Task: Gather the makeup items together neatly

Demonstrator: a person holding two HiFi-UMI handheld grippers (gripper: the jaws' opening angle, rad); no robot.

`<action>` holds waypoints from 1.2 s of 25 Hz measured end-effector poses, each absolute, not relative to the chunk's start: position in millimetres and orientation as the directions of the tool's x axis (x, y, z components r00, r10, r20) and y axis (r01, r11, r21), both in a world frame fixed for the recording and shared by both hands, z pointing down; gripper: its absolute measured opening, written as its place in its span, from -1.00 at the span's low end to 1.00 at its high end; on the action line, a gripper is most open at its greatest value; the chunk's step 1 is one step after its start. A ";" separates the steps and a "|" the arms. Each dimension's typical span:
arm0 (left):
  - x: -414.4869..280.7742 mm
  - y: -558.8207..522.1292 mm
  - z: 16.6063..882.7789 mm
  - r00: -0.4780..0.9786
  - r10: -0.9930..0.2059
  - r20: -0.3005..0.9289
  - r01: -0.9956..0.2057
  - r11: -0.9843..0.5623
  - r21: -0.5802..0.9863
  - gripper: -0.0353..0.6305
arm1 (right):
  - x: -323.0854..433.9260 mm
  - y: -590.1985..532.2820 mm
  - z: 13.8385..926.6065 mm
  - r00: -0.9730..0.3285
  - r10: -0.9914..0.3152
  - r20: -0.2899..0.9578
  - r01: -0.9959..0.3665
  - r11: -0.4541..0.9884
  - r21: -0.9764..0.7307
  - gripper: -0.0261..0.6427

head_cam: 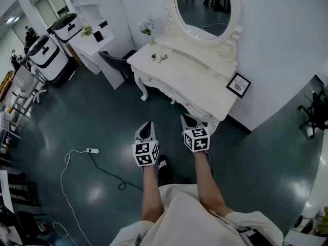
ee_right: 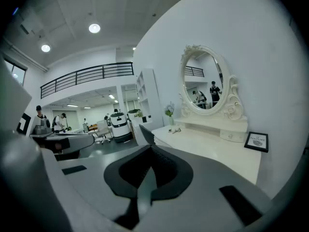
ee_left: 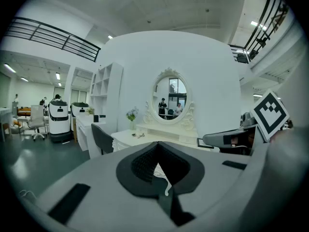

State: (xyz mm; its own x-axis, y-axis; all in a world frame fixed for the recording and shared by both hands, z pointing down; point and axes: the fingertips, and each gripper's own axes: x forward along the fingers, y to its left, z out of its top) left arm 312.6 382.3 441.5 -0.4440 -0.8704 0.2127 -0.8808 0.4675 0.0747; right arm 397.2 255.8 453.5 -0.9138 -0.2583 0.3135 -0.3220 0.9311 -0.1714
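the small dark makeup items (head_cam: 160, 58) lie at the far left end of the white carved dressing table (head_cam: 197, 83), by the flower vase (head_cam: 148, 29), i judge beyond reach. so my left tongs (head_cam: 148, 127) and right tongs (head_cam: 188, 121) hang closed, empty, over open floor. the table's near edge looks free, but a dark chair (head_cam: 117, 61) crowds the left end.

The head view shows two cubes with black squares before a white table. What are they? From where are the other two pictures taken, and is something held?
A person holds a tool in each hand; each cube belongs to one. The left claw and right claw are shut, holding nothing. One camera sits on the person's head; the others ride on the tools. On the dressing table lie small makeup items near a flower vase; a framed picture stands at the other end.
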 end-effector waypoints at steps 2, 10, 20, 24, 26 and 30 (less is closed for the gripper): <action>309.8 374.4 438.7 -0.433 -0.878 0.205 -0.886 0.456 0.079 -0.85 | 392.5 249.7 451.3 -0.912 -0.257 0.321 -0.315 0.939 -0.142 -0.80; 280.4 341.4 430.7 -0.403 -0.896 0.186 -0.902 0.423 0.086 -0.85 | 363.9 224.2 445.7 -0.903 -0.281 0.326 -0.329 0.939 -0.102 -0.80; 225.7 308.1 424.2 -0.390 -0.906 0.163 -0.907 0.409 0.104 -0.85 | 323.6 187.0 448.8 -0.894 -0.293 0.339 -0.358 0.922 -0.146 -0.80; 198.9 297.5 426.1 -0.394 -0.904 0.166 -0.906 0.413 0.096 -0.85 | 301.7 177.4 455.7 -0.890 -0.292 0.349 -0.360 0.921 -0.148 -0.80; 186.5 291.7 426.2 -0.391 -0.905 0.166 -0.908 0.409 0.094 -0.85 | 290.5 172.1 457.3 -0.889 -0.293 0.352 -0.363 0.920 -0.150 -0.80; 162.8 278.9 426.1 -0.370 -0.914 0.169 -0.918 0.387 0.084 -0.85 | 265.2 161.9 459.5 -0.885 -0.299 0.357 -0.372 0.915 -0.158 -0.80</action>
